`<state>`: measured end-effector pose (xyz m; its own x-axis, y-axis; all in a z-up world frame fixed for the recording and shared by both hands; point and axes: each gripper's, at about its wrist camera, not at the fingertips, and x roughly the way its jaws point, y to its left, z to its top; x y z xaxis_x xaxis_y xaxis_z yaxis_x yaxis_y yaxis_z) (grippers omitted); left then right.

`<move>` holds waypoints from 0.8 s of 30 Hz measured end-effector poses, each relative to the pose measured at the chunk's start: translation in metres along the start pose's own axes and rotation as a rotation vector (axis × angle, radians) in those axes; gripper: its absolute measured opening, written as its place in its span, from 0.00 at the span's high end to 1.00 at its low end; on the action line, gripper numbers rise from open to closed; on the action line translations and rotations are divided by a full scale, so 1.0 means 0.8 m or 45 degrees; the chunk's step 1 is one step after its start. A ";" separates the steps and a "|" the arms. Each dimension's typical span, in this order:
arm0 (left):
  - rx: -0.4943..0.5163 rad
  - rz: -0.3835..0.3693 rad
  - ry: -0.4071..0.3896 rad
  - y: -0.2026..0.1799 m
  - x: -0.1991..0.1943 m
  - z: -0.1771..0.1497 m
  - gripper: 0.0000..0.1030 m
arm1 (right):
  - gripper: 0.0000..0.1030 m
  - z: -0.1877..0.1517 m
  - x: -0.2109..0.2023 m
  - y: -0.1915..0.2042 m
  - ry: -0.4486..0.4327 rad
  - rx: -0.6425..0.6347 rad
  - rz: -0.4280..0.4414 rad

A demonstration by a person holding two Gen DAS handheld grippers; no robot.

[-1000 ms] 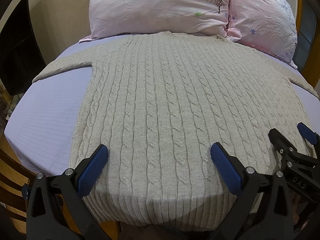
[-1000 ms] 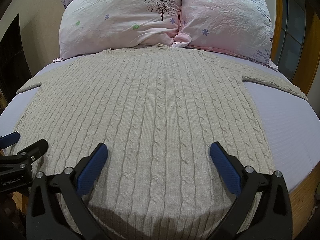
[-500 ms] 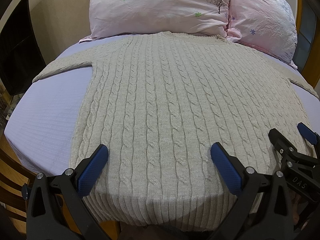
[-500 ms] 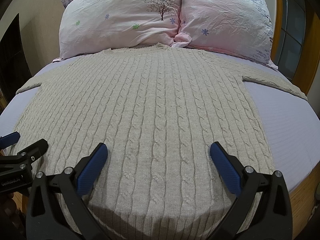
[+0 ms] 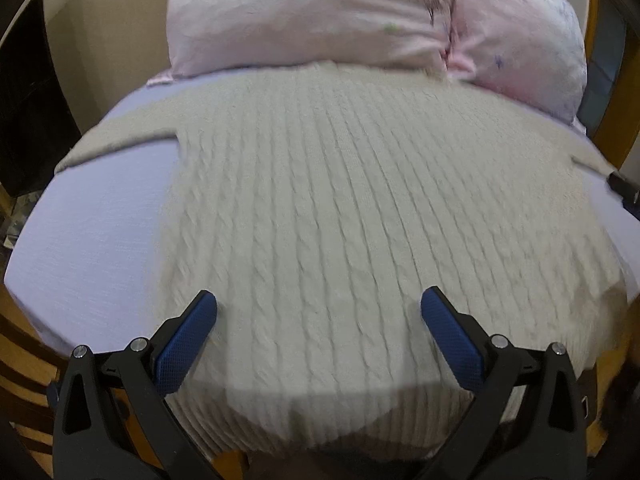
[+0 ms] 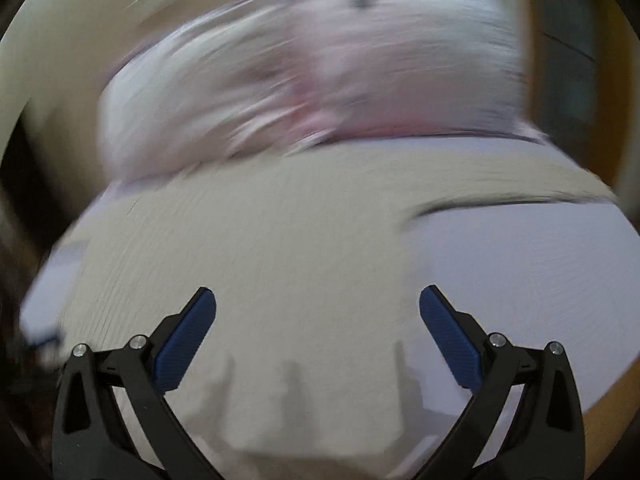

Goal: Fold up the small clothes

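A beige cable-knit sweater lies flat and spread out on the lilac bed sheet, collar toward the pillows, both sleeves out to the sides. My left gripper is open and empty above the sweater's hem. My right gripper is open and empty above the sweater, toward its right side and sleeve; that view is heavily blurred by motion. A black part of the right gripper shows at the right edge of the left wrist view.
Two pink floral pillows lie at the head of the bed, touching the sweater's collar. A wooden bed frame runs along the near edge. A dark cabinet stands at the left, and the lilac sheet shows beside the sweater's right side.
Both grippers have moved forward over the sweater. The right gripper swings fast to the right and forward, out of the left view's lower corner. Both stay open.
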<state>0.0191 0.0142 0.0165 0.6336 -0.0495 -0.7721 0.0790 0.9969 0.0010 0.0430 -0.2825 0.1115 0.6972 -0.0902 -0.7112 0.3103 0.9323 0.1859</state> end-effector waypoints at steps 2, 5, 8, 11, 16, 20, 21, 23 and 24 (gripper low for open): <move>-0.026 0.019 -0.136 0.020 -0.007 0.020 0.01 | 0.19 0.033 0.006 -0.077 -0.017 0.252 0.002; -0.068 0.076 -0.258 0.050 -0.010 0.045 0.01 | 0.40 0.070 0.036 -0.206 0.055 0.686 -0.042; -0.134 0.122 -0.287 0.093 0.004 0.082 0.01 | 0.46 0.090 0.059 -0.271 0.047 0.849 -0.128; -0.209 0.159 -0.270 0.125 0.021 0.103 0.01 | 0.50 0.103 0.083 -0.331 0.056 1.034 -0.183; -0.474 0.007 -0.225 0.204 0.051 0.117 0.01 | 0.65 0.106 0.107 -0.395 0.025 1.283 -0.185; -0.658 0.018 -0.194 0.253 0.066 0.108 0.01 | 0.73 0.111 0.116 -0.409 -0.037 1.360 -0.233; -0.687 0.027 -0.195 0.261 0.065 0.104 0.01 | 0.84 0.112 0.115 -0.419 -0.043 1.367 -0.248; -0.758 0.029 -0.204 0.280 0.066 0.101 0.01 | 0.90 0.114 0.114 -0.426 -0.042 1.355 -0.286; -0.785 0.021 -0.212 0.286 0.064 0.100 0.01 | 0.91 0.118 0.112 -0.422 -0.043 1.315 -0.323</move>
<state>0.1315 0.2351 0.0281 0.7461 0.0065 -0.6658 -0.3576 0.8474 -0.3925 0.0616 -0.6380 0.0493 0.5477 -0.2650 -0.7936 0.8361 0.1369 0.5313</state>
